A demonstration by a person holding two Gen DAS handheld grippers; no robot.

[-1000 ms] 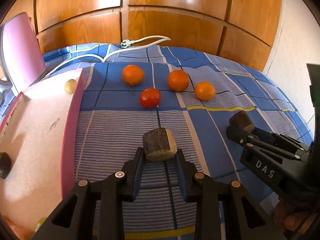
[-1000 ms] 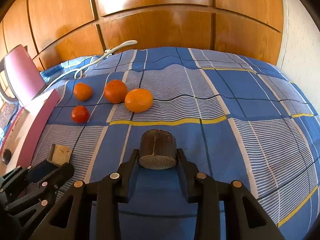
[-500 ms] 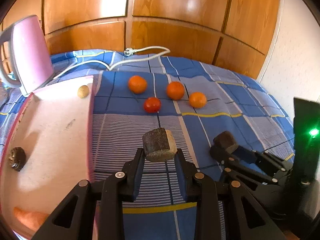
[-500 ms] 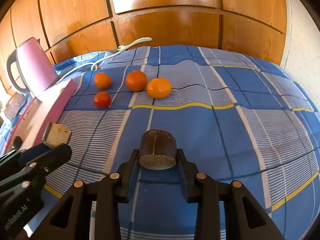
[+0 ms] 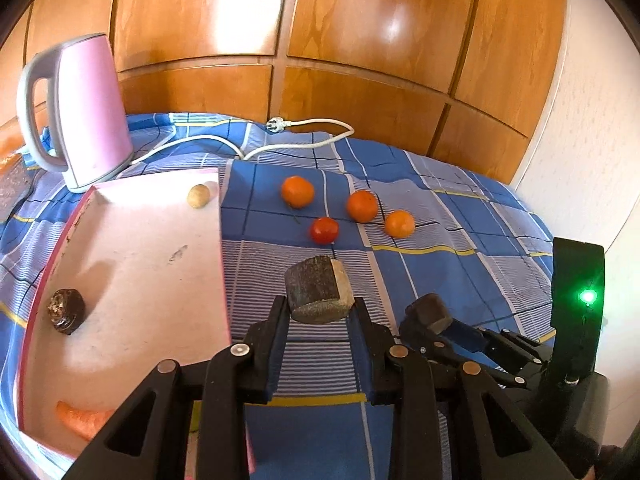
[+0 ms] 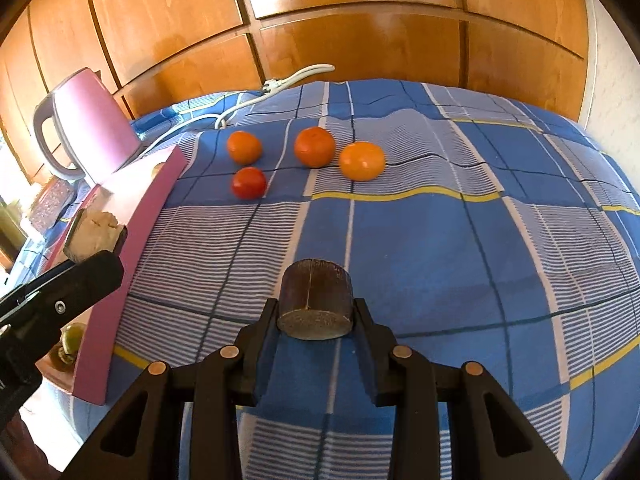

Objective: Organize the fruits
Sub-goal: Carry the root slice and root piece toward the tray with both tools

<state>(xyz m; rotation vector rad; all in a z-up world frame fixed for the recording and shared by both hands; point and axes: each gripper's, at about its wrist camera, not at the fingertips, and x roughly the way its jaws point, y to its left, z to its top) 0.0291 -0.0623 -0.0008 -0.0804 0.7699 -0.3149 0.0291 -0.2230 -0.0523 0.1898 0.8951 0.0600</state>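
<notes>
left wrist view: the left gripper [image 5: 320,312] has its jaws clenched on a dark, rough chunk [image 5: 318,294], pale on one face, held above the blue checked bedspread [image 5: 460,280]. three oranges [image 5: 362,206] and a red tomato [image 5: 324,230] lie well ahead on the cloth, near each other but apart. they look light, round and apt to roll on the soft bed; the tomato is likely tender, so grip it gently across its widest part. only this view shows the inside of the pink tray [image 5: 132,264], holding a potato [image 5: 198,196], a dark lump [image 5: 66,310] and a carrot [image 5: 82,424].

right wrist view: the right gripper [image 6: 316,316] is clenched on a dark cylindrical piece [image 6: 316,304]. here the tray shows only its outer wall.
</notes>
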